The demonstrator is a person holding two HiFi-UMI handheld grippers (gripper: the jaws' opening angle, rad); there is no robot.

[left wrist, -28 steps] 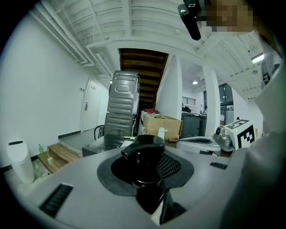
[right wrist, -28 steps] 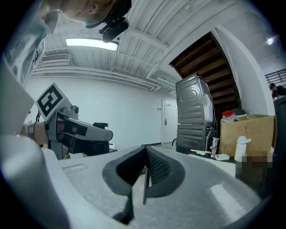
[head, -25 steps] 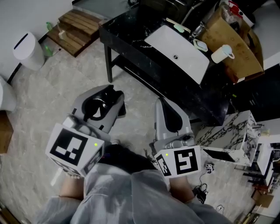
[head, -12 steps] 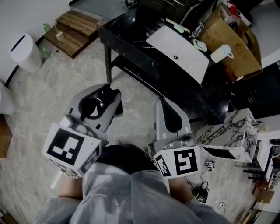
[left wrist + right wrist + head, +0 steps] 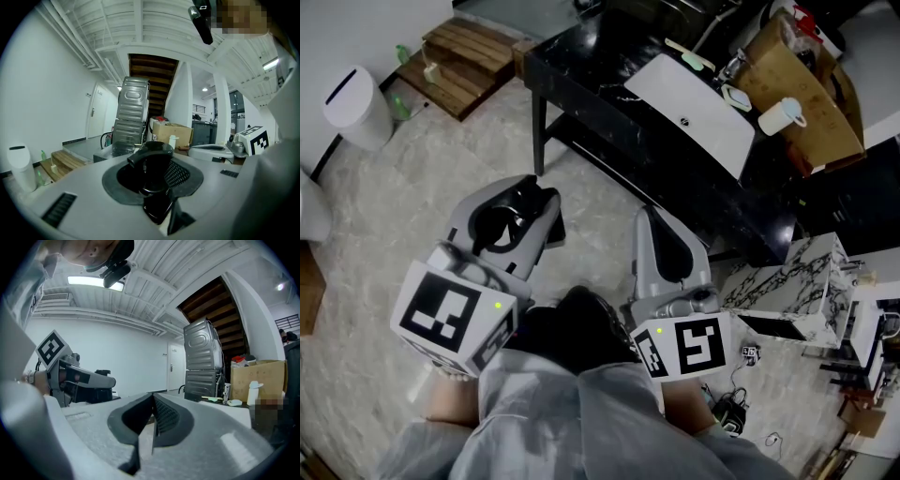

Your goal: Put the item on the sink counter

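We list:
- Left gripper [image 5: 512, 221]: jaws partly apart, clamped on a black item [image 5: 152, 171], carried above the floor, short of the sink counter [image 5: 609, 108].
- Right gripper [image 5: 152, 420]: jaws together, empty.
- Counter: white basin [image 5: 694, 98].
- Beyond: white cup [image 5: 781, 117] beside cardboard box [image 5: 787, 80], contents unclear.

Black item [image 5: 154, 161], black marbled sink counter [image 5: 581, 77]

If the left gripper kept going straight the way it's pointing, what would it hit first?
Most likely the black sink counter, near its left end, though depth is unclear.
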